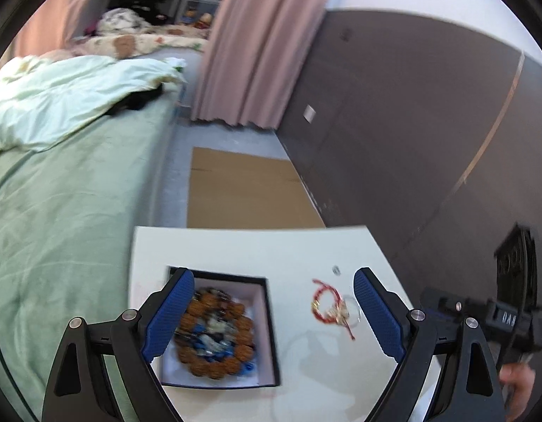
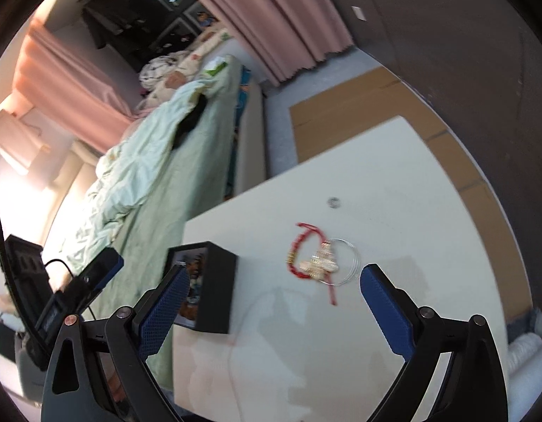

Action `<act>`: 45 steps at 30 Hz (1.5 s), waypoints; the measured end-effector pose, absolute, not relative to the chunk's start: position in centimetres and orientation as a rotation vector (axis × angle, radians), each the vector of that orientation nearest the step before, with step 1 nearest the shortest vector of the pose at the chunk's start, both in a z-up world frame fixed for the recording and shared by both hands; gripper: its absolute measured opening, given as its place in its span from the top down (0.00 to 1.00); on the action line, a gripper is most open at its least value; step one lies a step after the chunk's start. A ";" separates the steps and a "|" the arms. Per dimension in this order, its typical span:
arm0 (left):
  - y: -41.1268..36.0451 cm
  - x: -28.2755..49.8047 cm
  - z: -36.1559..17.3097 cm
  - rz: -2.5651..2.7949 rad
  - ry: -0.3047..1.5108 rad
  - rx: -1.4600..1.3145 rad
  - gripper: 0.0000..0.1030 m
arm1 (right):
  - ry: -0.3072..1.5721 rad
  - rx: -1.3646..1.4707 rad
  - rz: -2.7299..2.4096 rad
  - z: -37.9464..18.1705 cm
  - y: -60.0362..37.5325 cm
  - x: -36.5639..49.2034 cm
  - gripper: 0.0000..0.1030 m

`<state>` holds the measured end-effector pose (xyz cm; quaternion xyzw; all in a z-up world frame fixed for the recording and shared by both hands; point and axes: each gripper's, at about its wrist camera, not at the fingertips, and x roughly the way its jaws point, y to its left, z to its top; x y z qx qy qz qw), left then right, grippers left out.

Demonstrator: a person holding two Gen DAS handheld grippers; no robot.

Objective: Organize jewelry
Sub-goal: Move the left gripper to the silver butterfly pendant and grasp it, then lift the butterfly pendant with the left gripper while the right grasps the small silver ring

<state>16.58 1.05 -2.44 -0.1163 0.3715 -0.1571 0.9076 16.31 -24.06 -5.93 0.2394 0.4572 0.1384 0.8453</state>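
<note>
Both my grippers stand with jaws wide apart and hold nothing: the left gripper (image 1: 273, 283) above the black box (image 1: 271, 320), the right gripper (image 2: 276, 274) above the white table (image 2: 394, 176). The box holds a brown bead bracelet (image 1: 214, 330). The red cord bracelet (image 2: 299, 249) lies on the table beside the box, touching a gold piece (image 2: 321, 263) and a thin wire ring (image 2: 351, 256).

Green-sheeted bed (image 1: 59, 183), pink curtain (image 1: 249, 45), dark wall (image 1: 411, 112), cardboard (image 1: 242, 190) on floor.

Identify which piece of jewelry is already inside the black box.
The brown beaded bracelet, lying in the black box; the red cord bracelet lies loose on the white table.
</note>
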 end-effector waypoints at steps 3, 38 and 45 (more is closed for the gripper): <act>-1.6 16.7 -3.1 -0.377 0.787 -0.161 0.16 | 1.001 0.485 0.258 -6.6 -24.9 16.4 0.05; -15.3 21.7 -13.5 -0.491 1.044 0.169 0.94 | 1.052 0.504 0.014 -8.2 -33.7 18.2 0.23; -15.0 21.2 -13.1 -0.508 1.038 0.151 1.00 | 1.040 0.472 0.050 -7.8 -32.7 18.2 0.23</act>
